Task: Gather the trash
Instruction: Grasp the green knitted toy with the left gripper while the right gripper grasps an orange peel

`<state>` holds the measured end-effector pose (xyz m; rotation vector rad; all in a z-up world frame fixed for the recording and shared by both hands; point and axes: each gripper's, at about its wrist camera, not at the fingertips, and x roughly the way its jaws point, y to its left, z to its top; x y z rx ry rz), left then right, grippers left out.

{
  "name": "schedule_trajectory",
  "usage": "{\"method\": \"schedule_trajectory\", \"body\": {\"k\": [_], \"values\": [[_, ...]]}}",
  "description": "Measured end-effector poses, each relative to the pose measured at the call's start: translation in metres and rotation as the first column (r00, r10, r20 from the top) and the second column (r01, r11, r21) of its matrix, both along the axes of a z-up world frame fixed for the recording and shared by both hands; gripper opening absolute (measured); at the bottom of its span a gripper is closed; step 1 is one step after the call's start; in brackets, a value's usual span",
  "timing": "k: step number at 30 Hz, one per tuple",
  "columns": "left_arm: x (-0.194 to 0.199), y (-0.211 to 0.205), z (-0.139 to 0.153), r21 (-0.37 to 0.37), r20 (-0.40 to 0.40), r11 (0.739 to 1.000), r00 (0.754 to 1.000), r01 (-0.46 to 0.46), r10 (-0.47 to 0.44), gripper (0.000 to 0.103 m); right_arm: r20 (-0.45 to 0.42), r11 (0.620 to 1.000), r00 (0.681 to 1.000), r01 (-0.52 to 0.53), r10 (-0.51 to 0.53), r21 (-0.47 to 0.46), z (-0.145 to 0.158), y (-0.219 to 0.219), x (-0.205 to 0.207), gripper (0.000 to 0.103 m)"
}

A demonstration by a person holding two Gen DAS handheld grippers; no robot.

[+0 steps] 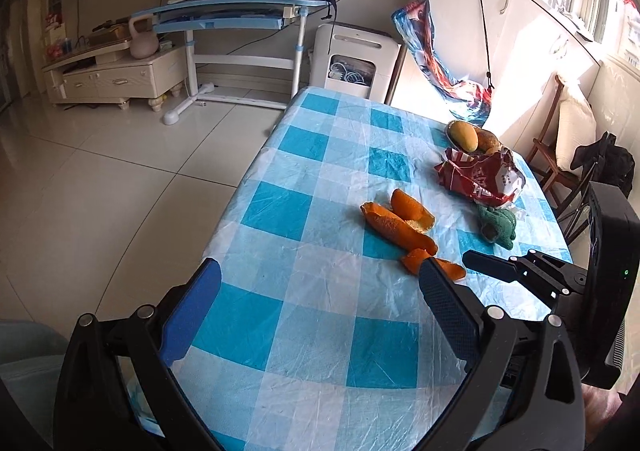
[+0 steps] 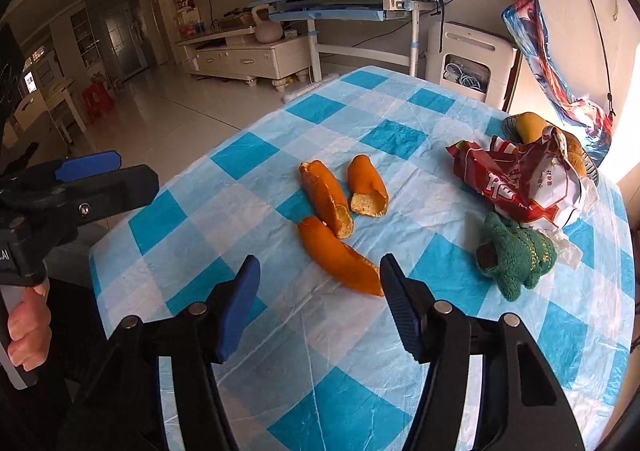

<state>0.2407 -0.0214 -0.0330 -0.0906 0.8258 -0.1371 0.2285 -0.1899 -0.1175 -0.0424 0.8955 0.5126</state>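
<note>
A: Where do you stand with the trash?

B: At the start, I'd judge. Nothing is held. Your right gripper [image 2: 318, 279] hangs over the checked table [image 2: 224, 203] with its jaws apart and empty, and the nearest orange peel [image 2: 340, 255] lies just ahead of them, its near end almost at the right finger.

A: And the rest?

B: Two more peels [image 2: 348, 191] lie just beyond that nearest peel. Right of it sits a green knitted toy [image 2: 514, 253], and behind the toy a crumpled red snack bag [image 2: 520, 183], touching it. Fruit lies beyond the bag.

A: Your left gripper?

B: The left gripper [image 1: 320, 279] is also spread wide, empty, hanging left of the nearest peel.

A: Next move?

B: Likely ease your right gripper forward and down so the fingers straddle that peel, then close gently; it's thin and curled, so it may slip. I see no bin.
</note>
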Motion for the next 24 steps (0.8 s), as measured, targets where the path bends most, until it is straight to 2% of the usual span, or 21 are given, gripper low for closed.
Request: {"method": "schedule_trajectory", "body": {"k": [2, 5, 6, 10, 12, 14, 18, 21, 24], "values": [[0.010, -0.004, -0.003, 0.002, -0.008, 1.000, 1.000, 0.004, -0.004, 0.096, -0.025, 1.000, 1.000, -0.010, 0.010, -0.009, -0.007, 0.001, 0.007, 0.054], [0.021, -0.010, -0.008, 0.013, -0.017, 1.000, 1.000, 0.005, -0.005, 0.096, -0.029, 1.000, 1.000, -0.007, 0.007, -0.030, -0.007, -0.001, 0.011, 0.042], [0.023, -0.011, -0.009, 0.014, -0.022, 1.000, 1.000, 0.005, -0.005, 0.096, -0.045, 0.999, 0.999, -0.011, 0.010, -0.030, -0.009, -0.003, 0.012, 0.033], [0.030, -0.017, -0.014, 0.026, -0.036, 1.000, 0.999, 0.014, -0.013, 0.096, -0.111, 1.000, 0.994, -0.016, 0.013, -0.026, -0.009, -0.018, 0.003, 0.020], [0.030, -0.025, -0.012, 0.031, -0.021, 0.999, 0.999, 0.036, -0.035, 0.096, -0.155, 1.000, 0.988, -0.006, 0.002, -0.023, -0.007, -0.032, -0.005, 0.018], [0.028, -0.042, -0.007, 0.033, 0.005, 0.995, 0.995, 0.095, -0.095, 0.096, -0.199, 1.000, 0.980, 0.006, -0.010, -0.022, -0.007, -0.047, -0.015, 0.017], [0.027, -0.101, 0.001, 0.061, 0.040, 0.966, 0.966, 0.252, -0.254, 0.096, -0.241, 0.996, 0.966, 0.089, -0.093, -0.028, -0.004, -0.091, -0.036, 0.017], [0.034, -0.146, -0.002, 0.062, 0.033, 0.939, 0.940, 0.338, -0.340, 0.096, -0.251, 0.984, 0.952, 0.172, -0.176, -0.037, -0.004, -0.124, -0.047, 0.017], [0.050, -0.185, -0.016, 0.062, -0.017, 0.919, 0.921, 0.390, -0.390, 0.095, -0.250, 0.971, 0.938, 0.233, -0.238, -0.050, -0.003, -0.145, -0.055, 0.017]]}}
